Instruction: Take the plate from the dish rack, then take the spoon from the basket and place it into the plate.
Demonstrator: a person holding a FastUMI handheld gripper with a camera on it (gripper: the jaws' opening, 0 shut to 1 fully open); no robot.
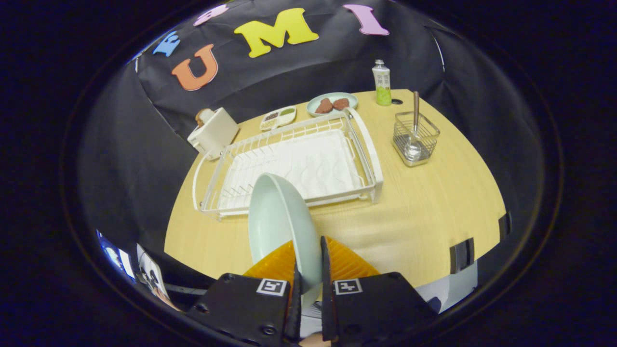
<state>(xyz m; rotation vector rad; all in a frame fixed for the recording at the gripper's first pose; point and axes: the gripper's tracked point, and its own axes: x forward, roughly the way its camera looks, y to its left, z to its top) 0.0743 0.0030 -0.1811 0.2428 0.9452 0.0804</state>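
Plate (282,226) is clamped edge-on between the two fingers of the gripper (308,260), both pads pressing on its rim, plate standing nearly upright and held above the near part of the table (434,212). It is out of the dish rack (289,164), which sits just beyond it toward the far left with its slots bare and only its white drip tray inside. So step one (plate out of the rack) looks done, except the plate is not yet set down; it needs a flat spot on the wood, probably on the near side or to the right of the rack.

Spoon (414,127) untouched: stands bowl-down in the wire basket (415,137), handle leaning up toward the far side, right of the rack and well apart from the gripper. Left to do: lay plate flat, let go, reach to the basket, pinch spoon handle, lift it clear of the wire, drop it in the plate.

Clutter at the far edge: small dish with two brown pieces (332,103), divided tray (278,117), bottle (382,83), white box-like appliance (213,131) at far left. None in the way as far as I can judge.
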